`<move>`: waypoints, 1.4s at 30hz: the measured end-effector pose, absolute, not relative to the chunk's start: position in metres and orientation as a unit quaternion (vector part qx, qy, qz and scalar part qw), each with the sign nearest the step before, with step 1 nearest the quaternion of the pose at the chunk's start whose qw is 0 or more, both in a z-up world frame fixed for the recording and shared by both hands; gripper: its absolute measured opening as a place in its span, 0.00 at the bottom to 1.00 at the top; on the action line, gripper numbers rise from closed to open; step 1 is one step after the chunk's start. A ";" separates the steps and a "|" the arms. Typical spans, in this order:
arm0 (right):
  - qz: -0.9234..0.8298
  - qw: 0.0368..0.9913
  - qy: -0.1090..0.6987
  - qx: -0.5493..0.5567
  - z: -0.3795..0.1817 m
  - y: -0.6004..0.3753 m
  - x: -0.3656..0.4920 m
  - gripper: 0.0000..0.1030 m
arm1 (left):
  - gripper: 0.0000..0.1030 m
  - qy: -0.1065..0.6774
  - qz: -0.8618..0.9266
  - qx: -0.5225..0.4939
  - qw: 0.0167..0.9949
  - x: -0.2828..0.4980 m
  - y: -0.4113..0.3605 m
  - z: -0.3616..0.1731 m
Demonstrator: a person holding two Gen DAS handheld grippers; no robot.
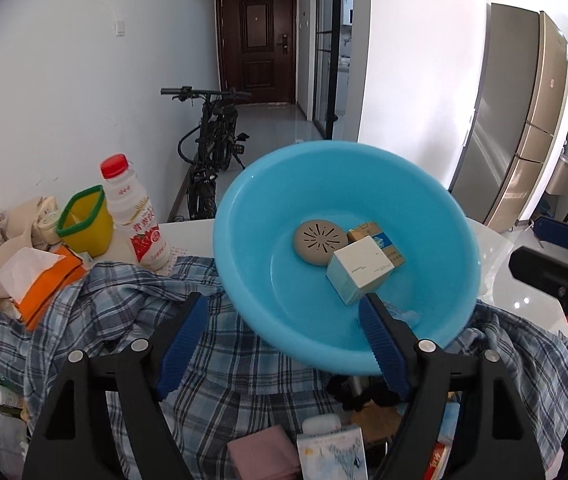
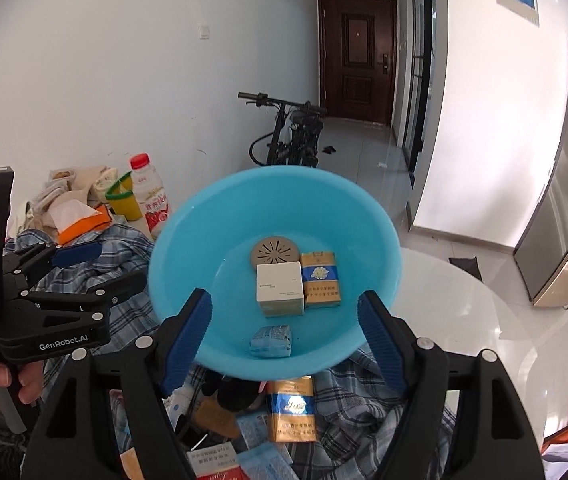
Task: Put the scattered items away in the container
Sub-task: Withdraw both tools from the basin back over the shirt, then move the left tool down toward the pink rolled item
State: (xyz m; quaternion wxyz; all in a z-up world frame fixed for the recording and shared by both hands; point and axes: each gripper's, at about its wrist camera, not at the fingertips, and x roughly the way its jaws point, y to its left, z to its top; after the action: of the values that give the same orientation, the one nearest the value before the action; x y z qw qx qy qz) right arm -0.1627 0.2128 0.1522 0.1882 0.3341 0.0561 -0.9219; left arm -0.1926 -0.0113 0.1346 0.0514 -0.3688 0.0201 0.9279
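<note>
We see "GenRobot.AI" on the left gripper (image 2: 96,264), jaws released and empty, right gripper (image 2: 284,320) likewise released, blue basin (image 2: 188,248) on the plaid shirt (image 2: 132,248) holding a white box (image 2: 280,286), gold pack (image 2: 320,278), strawberry-label bottle (image 2: 152,200) behind.

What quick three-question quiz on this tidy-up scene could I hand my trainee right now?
1. True or false: the round light-blue plastic basin already holds a white cardboard box.
2. Multiple choice: what lies nearest the basin's near rim, inside it? A) beige round vented disc B) small crumpled blue-and-white packet C) gold-and-blue carton
3. Fill in: the second gold-and-blue carton, outside the basin, lies on the blue ______ shirt.

Key: 1 true; 2 B; 3 plaid. Both the left gripper and right gripper stand open with nothing between the pads.
</note>
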 end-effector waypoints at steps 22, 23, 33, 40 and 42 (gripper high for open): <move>-0.929 0.194 0.028 0.313 0.133 0.261 -0.029 0.78 | 0.85 0.014 0.934 -0.354 0.047 -0.043 -0.019 0.124; -0.928 0.193 0.026 0.318 0.127 0.263 -0.027 0.78 | 0.85 0.012 0.933 -0.358 0.048 -0.041 -0.018 0.118; -0.908 0.180 0.041 0.377 0.070 0.275 -0.022 0.78 | 0.85 -0.007 0.908 -0.414 0.068 -0.028 -0.016 0.061; -0.894 0.170 0.033 0.414 0.047 0.287 -0.028 0.78 | 0.85 0.048 0.903 -0.422 0.061 -0.021 -0.005 0.039; -0.895 0.168 0.037 0.412 0.049 0.288 -0.029 0.78 | 0.85 0.033 0.901 -0.427 0.063 -0.023 -0.012 0.038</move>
State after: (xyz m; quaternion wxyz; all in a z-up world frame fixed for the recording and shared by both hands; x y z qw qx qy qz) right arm -0.0288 0.2885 0.0486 0.1680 0.4118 0.0372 -0.8949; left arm -0.0229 -0.0118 0.0380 0.0632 -0.4275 0.0333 0.9012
